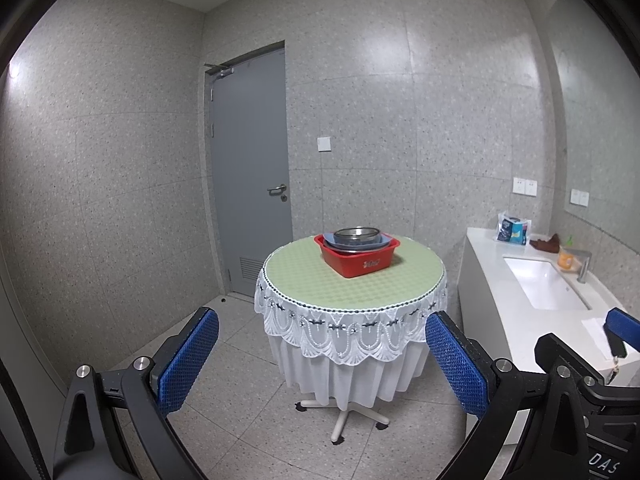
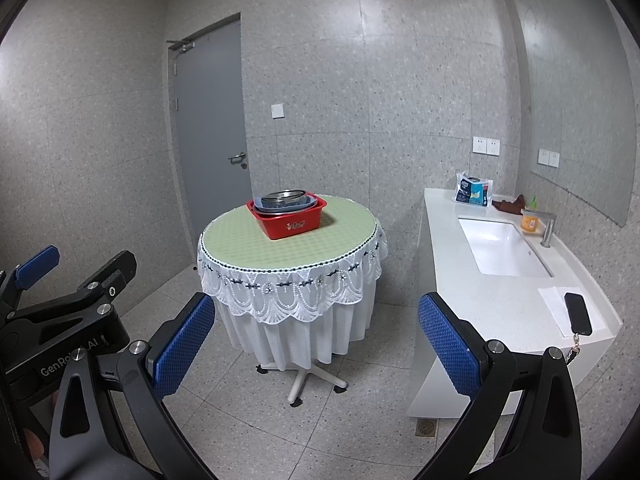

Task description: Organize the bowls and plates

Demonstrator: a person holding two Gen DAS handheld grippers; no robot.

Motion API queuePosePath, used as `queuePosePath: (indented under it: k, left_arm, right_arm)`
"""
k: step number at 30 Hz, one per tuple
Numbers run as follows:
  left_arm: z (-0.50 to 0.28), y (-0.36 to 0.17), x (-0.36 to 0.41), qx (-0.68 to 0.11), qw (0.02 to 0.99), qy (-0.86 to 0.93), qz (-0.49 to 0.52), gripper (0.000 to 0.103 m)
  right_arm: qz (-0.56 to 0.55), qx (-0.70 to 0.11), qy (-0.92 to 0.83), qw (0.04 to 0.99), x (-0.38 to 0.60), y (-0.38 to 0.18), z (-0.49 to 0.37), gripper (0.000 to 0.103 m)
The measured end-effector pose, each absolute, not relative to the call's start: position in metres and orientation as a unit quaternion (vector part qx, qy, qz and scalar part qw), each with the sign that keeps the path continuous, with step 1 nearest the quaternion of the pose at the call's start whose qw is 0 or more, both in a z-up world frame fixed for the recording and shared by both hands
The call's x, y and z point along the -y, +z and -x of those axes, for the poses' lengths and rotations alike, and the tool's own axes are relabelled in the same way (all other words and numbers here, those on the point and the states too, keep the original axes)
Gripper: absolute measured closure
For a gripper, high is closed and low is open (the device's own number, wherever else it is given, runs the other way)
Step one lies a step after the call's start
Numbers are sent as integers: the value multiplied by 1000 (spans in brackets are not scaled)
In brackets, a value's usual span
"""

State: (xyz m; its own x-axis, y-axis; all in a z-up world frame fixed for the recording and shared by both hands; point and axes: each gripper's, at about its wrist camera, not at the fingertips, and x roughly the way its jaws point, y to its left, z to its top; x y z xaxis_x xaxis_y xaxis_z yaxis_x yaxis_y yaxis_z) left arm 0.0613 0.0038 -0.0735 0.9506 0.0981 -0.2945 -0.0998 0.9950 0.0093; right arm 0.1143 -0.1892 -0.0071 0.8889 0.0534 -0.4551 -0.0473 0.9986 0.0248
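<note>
A red plastic basin (image 1: 357, 259) (image 2: 289, 219) sits on a round table (image 1: 304, 276) (image 2: 240, 240) covered with a green top and white lace skirt. Inside the basin lie a blue-grey plate (image 1: 329, 237) (image 2: 266, 201) and a steel bowl (image 1: 356, 233) (image 2: 286, 195) stacked on it. My left gripper (image 1: 322, 354) is open, well short of the table, nothing between its blue pads. My right gripper (image 2: 316, 340) is open too, equally far back. The left gripper (image 2: 38, 266) shows at the left edge of the right wrist view.
A white counter (image 2: 492, 300) with a sink (image 2: 502, 248) runs along the right wall, carrying a snack packet (image 2: 473, 193), an orange bottle (image 2: 530, 222), a brown cloth, a faucet (image 2: 548, 226) and a black phone (image 2: 578, 314) on paper. A grey door (image 1: 252, 168) stands behind the table. A floor drain (image 2: 426, 427) lies near the counter.
</note>
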Motion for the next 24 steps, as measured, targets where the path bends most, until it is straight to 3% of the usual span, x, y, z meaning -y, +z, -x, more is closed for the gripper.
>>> queuePosePath:
  k: [24]
  left_arm:
    - [-125, -63, 21, -163, 985, 53, -11, 1]
  right_arm:
    - [-18, -255, 22, 967, 207, -8, -157, 0]
